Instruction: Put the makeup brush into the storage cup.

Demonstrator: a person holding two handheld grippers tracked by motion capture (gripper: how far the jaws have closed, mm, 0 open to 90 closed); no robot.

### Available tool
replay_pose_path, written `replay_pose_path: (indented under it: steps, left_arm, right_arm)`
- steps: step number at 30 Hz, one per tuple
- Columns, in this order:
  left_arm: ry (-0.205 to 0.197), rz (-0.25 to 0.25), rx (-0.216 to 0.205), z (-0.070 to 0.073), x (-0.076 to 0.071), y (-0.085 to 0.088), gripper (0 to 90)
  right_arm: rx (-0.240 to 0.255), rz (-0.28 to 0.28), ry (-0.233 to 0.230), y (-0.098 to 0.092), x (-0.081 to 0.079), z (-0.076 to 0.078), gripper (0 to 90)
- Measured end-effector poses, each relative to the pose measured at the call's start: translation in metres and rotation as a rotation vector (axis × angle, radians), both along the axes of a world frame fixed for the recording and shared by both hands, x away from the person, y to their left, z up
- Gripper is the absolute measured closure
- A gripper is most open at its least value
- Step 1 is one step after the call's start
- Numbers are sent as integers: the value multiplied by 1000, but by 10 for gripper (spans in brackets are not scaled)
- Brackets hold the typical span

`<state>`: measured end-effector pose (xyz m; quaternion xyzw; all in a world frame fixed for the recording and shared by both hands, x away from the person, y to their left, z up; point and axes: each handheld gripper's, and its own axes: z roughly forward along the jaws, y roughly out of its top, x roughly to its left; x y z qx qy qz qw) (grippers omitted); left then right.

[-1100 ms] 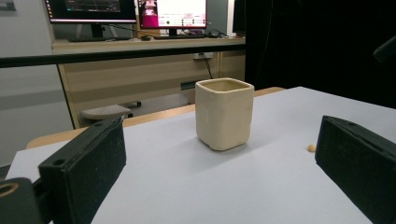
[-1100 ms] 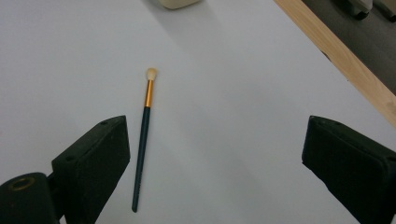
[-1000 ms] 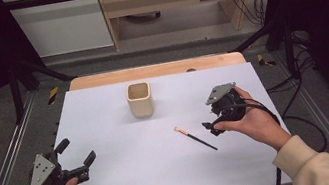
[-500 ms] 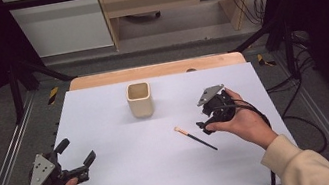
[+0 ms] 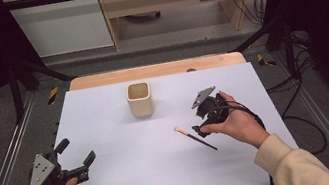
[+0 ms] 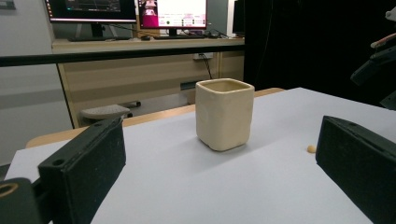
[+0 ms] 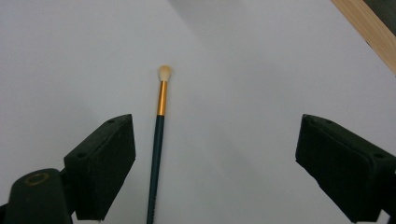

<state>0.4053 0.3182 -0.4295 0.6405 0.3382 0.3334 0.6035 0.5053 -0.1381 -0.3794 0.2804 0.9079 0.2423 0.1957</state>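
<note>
jaws spread wide over paintbrush (image 7: pixel 159 140) on table (image 5: pixel 131 179); light, thin, stiff, likely rolls; best pinched mid-handle.

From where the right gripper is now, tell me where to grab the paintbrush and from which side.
Take the paintbrush on its dark handle just behind the gold ferrule, coming straight down. It lies flat on the white table, so the jaws should straddle the thin shaft crosswise. The right gripper is open but offset; the handle sits near one jaw.
</note>
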Motion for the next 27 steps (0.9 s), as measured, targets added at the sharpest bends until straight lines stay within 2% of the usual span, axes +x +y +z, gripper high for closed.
replay_pose_path:
  steps: [3,8,12,15,27]
  left_arm:
    - [2,0,-2,0,0,0,10]
    - [4,-3,5,0,0,-1,10]
    - [2,-4,5,0,0,-1,10]
    - [3,-3,5,0,0,-1,10]
    - [4,-7,10,0,0,-2,10]
  right_arm:
    - [10,-2,8,1,0,-3,124]
    - [10,30,12,5,-2,-10,152]
    - [5,18,30,9,-2,-16,140]
    - [-5,29,32,10,-1,-18,140]
    - [0,24,61,19,1,-27,143]
